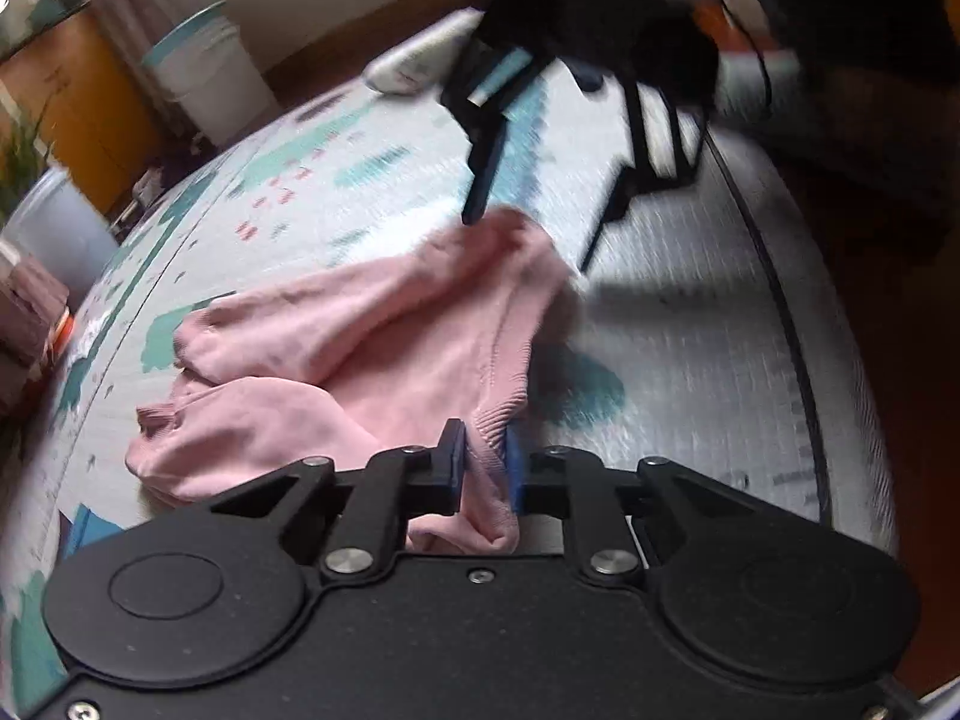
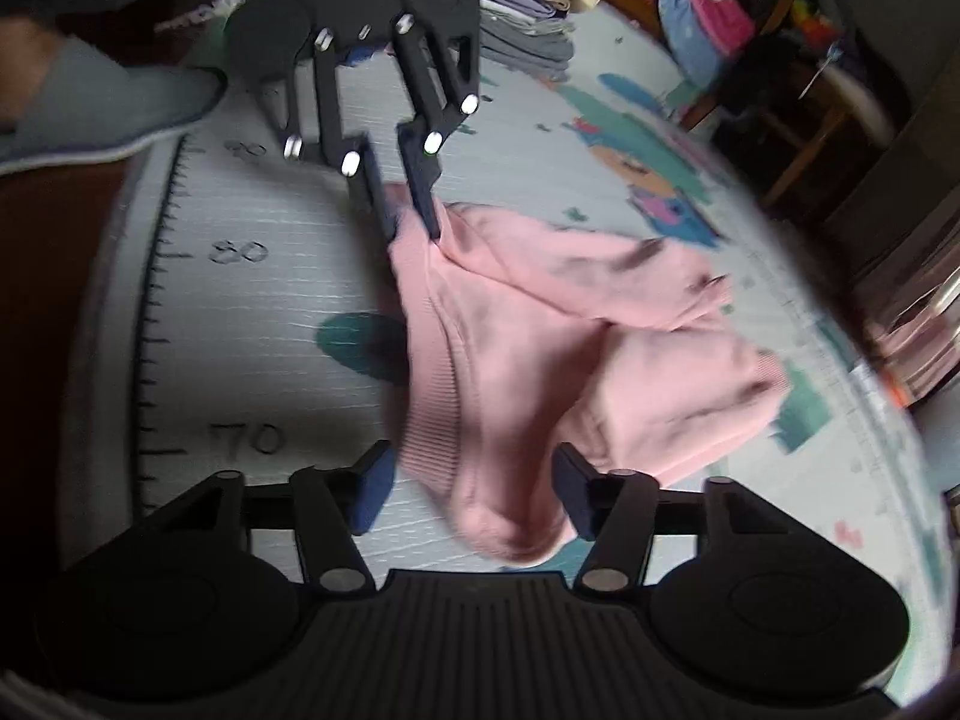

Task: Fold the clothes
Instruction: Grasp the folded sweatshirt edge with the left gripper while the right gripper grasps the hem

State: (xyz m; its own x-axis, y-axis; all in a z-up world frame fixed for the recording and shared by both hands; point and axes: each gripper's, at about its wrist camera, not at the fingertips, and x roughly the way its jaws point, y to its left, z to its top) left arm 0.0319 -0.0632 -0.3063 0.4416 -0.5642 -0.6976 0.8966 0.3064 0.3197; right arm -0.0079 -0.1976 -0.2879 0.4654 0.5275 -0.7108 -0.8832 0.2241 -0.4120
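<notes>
A pink knit garment (image 1: pixel 372 330) lies crumpled on a patterned play mat (image 1: pixel 690 360). My left gripper (image 1: pixel 487 462) is shut on its ribbed hem at the near edge. In the right wrist view the same left gripper (image 2: pixel 411 213) pinches the far end of the garment (image 2: pixel 540 330). My right gripper (image 2: pixel 474 495) stands open over the near corner of the cloth, which hangs between its blue pads; the left pad is clear of the cloth. From the left wrist view, the right gripper (image 1: pixel 534 222) straddles the garment's far corner with its fingers apart.
The mat (image 2: pixel 240 330) has a printed ruler along one edge. A stack of folded clothes (image 2: pixel 528 18) sits at the far side. A person's slippered foot (image 2: pixel 102 102) rests at the mat's edge. A white bin (image 1: pixel 210 72) and a wooden chair (image 2: pixel 798 138) stand off the mat.
</notes>
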